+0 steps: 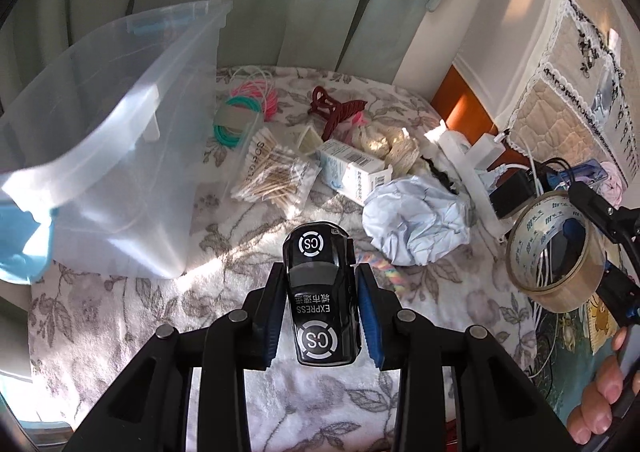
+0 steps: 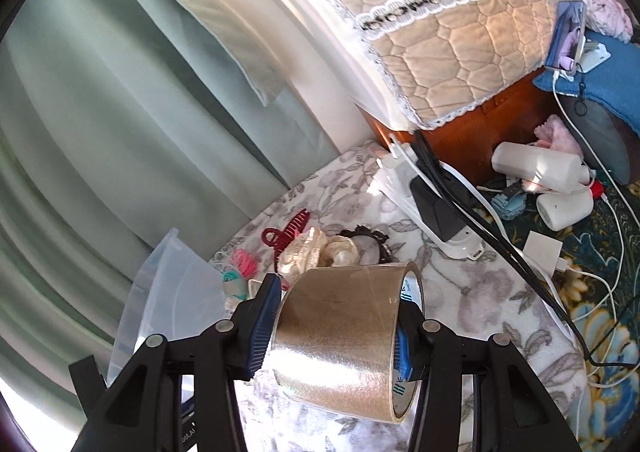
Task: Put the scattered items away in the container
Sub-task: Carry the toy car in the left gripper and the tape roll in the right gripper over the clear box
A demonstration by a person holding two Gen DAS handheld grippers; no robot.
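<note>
Container (image 1: 100, 156) to the left of the clutter; both tongs loaded.

Toy car (image 1: 320, 292) is clamped lengthwise in the left tongs (image 1: 320, 316), clear of the floral blanket (image 1: 132, 312). Tape roll (image 2: 344, 336) is gripped across its width by the right tongs (image 2: 334, 332), pads on both side faces. The clear plastic container stands open at the blanket's left edge, apart from both loads. Each load should be carried above the container rim before release, one at a time, so that the tongs are not crossed. Release should be made low inside the walls. Cotton swabs (image 1: 272, 176), hair clip (image 1: 336, 108) and crumpled paper (image 1: 420, 224) remain outside.
</note>
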